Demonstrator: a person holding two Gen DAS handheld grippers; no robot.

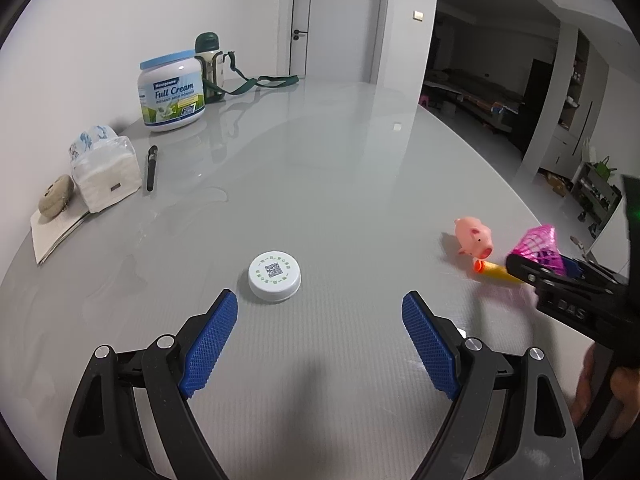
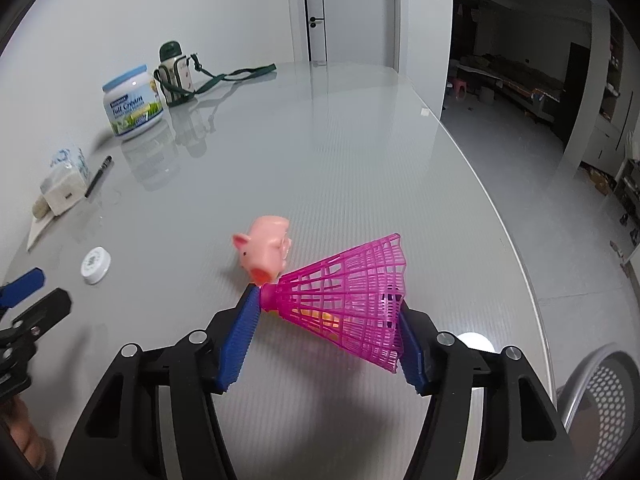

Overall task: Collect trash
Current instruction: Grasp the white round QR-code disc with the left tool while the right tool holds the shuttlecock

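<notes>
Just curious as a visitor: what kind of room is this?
Probably a home dining area: a large glossy table holding a milk powder tub, a water bottle and tissues, with a door behind.

In the right wrist view the pink shuttlecock [image 2: 348,300] hides most of an orange object [image 2: 320,316] behind its mesh and covers the right blue pad, so contact there cannot be told. The toy pig [image 2: 266,252] is blurred. A mesh chair [image 2: 600,408] is cut off at the lower right edge. In the left wrist view, the white cap [image 1: 275,276] carries print too small to read.
</notes>
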